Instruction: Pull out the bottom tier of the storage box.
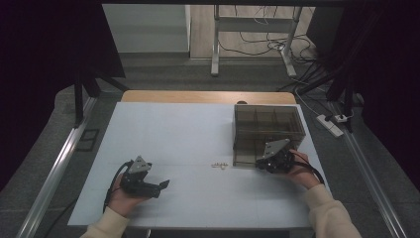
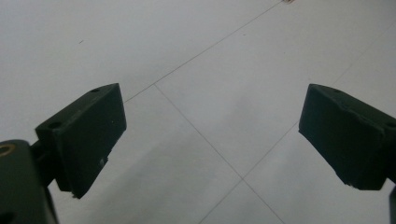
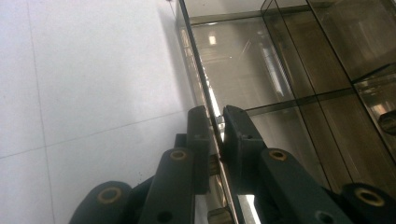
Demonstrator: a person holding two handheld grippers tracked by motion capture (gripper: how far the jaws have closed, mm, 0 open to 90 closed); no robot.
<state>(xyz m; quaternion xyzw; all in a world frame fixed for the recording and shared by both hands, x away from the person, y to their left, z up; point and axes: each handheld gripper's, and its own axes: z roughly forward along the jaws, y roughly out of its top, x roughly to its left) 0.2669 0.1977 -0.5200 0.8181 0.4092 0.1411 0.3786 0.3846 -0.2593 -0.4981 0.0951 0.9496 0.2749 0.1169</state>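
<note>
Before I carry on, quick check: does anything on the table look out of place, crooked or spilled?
One thing: a small pale object lies loose on the white table, just left of the smoky divided box, not in a compartment. The box sits square; the right gripper pinches its wall. Nothing looks spilled or damaged.

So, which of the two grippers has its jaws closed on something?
The right gripper, at the smoky transparent compartment box: its jaws pinch the box's thin front wall. The left gripper has its jaws wide apart, with nothing between them but the white table.
</note>
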